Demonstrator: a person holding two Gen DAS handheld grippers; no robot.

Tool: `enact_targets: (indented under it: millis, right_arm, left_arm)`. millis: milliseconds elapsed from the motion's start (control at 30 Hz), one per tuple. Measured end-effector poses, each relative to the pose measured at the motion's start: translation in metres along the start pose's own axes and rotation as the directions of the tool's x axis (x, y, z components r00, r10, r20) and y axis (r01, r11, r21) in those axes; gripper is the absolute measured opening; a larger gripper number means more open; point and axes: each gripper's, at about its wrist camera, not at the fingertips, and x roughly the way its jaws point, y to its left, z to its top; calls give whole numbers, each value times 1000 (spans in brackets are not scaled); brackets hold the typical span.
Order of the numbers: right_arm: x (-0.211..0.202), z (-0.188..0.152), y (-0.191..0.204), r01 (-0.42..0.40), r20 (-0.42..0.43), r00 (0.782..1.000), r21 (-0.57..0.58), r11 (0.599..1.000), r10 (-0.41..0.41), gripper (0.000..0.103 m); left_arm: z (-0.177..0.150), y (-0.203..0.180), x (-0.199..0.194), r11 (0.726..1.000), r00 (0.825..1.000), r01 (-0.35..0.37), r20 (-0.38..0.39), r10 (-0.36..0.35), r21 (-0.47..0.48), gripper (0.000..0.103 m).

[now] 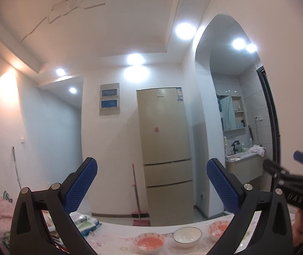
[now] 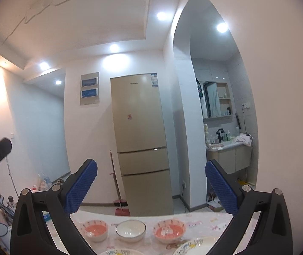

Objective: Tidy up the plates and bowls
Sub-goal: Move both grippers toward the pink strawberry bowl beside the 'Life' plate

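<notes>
Blue-padded left gripper (image 1: 151,182) and right gripper (image 2: 151,182) are both spread wide, holding nothing, above the near table (image 2: 204,223). On its far part stand, left to right, an orange-inside bowl (image 2: 95,230), a white bowl (image 2: 130,230), another orange bowl (image 2: 169,231). Two plates (image 2: 194,247) lie nearer, partly hidden.

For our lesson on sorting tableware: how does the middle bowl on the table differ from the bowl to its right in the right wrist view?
The middle bowl is plain white inside with a dark rim line; the right bowl is orange inside with a patterned rim. The middle bowl looks slightly narrower. Both stand upright on the table, apart, in one row.
</notes>
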Motion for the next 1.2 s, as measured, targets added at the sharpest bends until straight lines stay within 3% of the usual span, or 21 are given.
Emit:
enact_targets:
  millis: [167,267,367,500,633,800,933,1033,1133,1200]
  right_arm:
    - [18,31,12,-23,-10,1000,-40,999,23,103]
    - [41,38,15,-52,-51,997,34,998,53,103]
    - [68,35,14,-129,-92,985,145,981,143,103]
    - [108,18,28,-131,-116,982,151,980,149,103]
    - [153,-6,45,-154,-175,967,175,972,184,103]
    - [211,-62,73,-188,-287,930,171,967,232,98]
    - [249,-101,94,-233,-383,876,197,952,294,94]
    - [279,-138,104,-249,-476,818,212,945,322,85]
    - [304,-181,108,-238,-569,744,263,935,350,72]
    - [319,-202,109,-225,-610,705,291,930,361,69]
  left_arm:
    - [11,15,25,1000,999,-24,-35,24,-6,103]
    - [20,27,49,998,997,-11,-81,7,-54,103]
    - [21,36,76,997,993,-4,-114,-6,-81,102]
    - [-3,43,111,996,983,-8,-182,-9,-90,103]
    - [-59,53,146,994,960,-34,-281,5,-101,103]
    - [-124,71,203,987,881,-121,-469,58,-106,102]
    - [-158,77,223,986,825,-107,-565,17,-126,102]
    - [-180,83,241,982,777,-120,-630,3,-143,102]
    - [-204,87,255,977,731,-148,-683,3,-155,102]
    - [-218,88,265,975,698,-153,-716,-10,-163,100]
